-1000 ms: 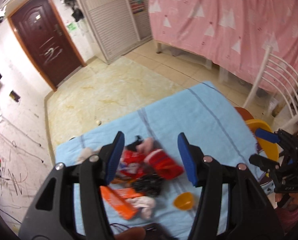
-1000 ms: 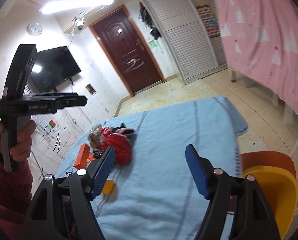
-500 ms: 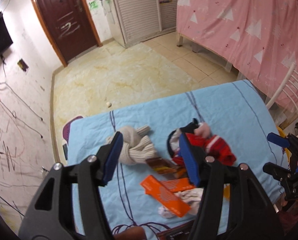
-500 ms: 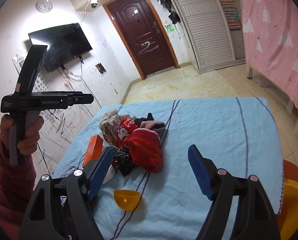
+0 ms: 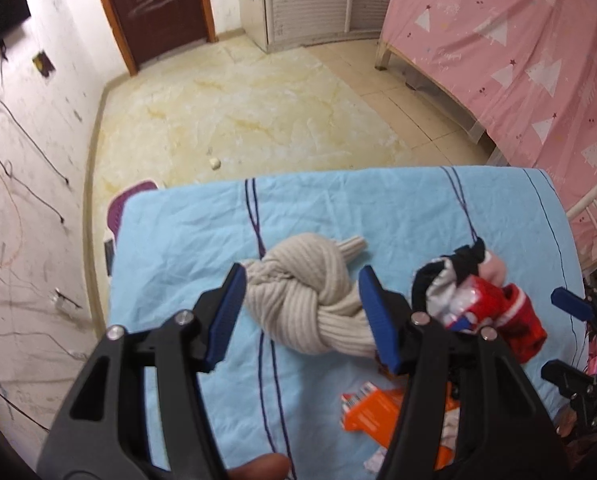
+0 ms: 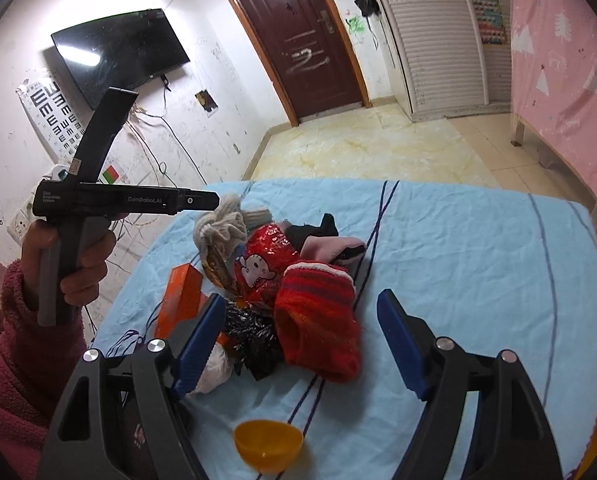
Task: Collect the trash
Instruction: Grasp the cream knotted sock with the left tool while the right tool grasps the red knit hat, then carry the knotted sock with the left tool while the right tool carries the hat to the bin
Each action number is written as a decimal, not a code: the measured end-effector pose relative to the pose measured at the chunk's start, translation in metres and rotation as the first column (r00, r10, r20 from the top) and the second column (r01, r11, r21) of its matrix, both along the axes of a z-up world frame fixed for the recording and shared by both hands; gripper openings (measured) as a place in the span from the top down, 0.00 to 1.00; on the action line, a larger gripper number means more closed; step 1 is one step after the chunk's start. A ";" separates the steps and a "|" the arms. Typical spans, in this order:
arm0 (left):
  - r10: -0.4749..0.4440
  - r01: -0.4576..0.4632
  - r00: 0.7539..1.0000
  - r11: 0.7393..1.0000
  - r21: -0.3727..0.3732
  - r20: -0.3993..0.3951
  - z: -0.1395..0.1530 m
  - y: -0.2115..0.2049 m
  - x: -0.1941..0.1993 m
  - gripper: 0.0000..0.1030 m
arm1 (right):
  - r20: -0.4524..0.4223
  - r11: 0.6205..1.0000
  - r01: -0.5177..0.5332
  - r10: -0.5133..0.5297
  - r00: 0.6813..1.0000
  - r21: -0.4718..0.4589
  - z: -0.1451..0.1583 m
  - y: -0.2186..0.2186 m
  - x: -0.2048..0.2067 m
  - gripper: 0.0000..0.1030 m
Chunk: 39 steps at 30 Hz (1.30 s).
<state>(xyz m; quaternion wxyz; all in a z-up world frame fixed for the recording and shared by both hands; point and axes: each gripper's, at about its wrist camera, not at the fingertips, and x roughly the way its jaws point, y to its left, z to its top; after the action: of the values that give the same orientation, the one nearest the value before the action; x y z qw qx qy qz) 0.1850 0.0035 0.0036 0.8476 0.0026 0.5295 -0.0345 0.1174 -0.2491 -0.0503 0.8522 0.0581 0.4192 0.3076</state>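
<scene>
The left gripper (image 5: pixel 298 312) is held with jaws apart and empty; the beige knotted sock (image 5: pixel 310 304) is framed between its blue pads, below them on the blue cloth (image 5: pixel 186 240), with no contact visible. A second ago a red heap sat in that gap, so the aim has been shifted from the heap to the sock, and the table is seen from closer.

The right gripper (image 6: pixel 302 340) is likewise released and empty, its jaws having just been opened wider. The red sock (image 6: pixel 318 320) is seen between its pads, nearer than before.

The trash is mixed in with the clothing: a crumpled red foil wrapper (image 6: pixel 266 264), black crinkled foil (image 6: pixel 254 340), an orange box (image 6: pixel 180 296) and white paper (image 6: pixel 214 368), all beside or under the socks. A yellow half-shell (image 6: pixel 268 446) lies alone at the near edge.

Nothing is collected yet. Both tools are judged to be in the approach, and the socks may have to be cleared before the wrappers can be gripped cleanly.
</scene>
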 end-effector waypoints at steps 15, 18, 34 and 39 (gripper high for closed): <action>0.022 -0.024 0.999 0.999 -0.047 -0.037 -0.021 0.012 0.019 0.41 | -0.059 0.999 0.025 -0.027 0.998 -0.034 -0.023 0.006 0.021 0.35; 0.018 -0.019 0.999 0.999 -0.027 -0.043 -0.027 0.010 0.019 0.36 | -0.059 0.999 0.024 -0.027 0.998 -0.041 -0.024 0.007 0.022 0.63; 0.071 -0.069 0.995 0.997 -0.030 0.069 -0.007 0.007 -0.004 0.54 | 0.010 0.997 0.072 -0.072 0.997 0.034 -0.002 -0.015 0.007 0.84; 0.074 -0.073 0.991 0.997 -0.012 0.113 0.018 0.001 -0.010 0.54 | 0.027 0.995 0.085 -0.087 0.996 0.057 0.003 -0.030 -0.003 0.84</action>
<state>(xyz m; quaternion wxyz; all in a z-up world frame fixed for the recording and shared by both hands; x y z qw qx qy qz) 0.1751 0.0043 0.0211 0.8771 -0.0183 0.4799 -0.0054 0.1149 -0.2791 -0.0469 0.8688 0.0954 0.3950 0.2830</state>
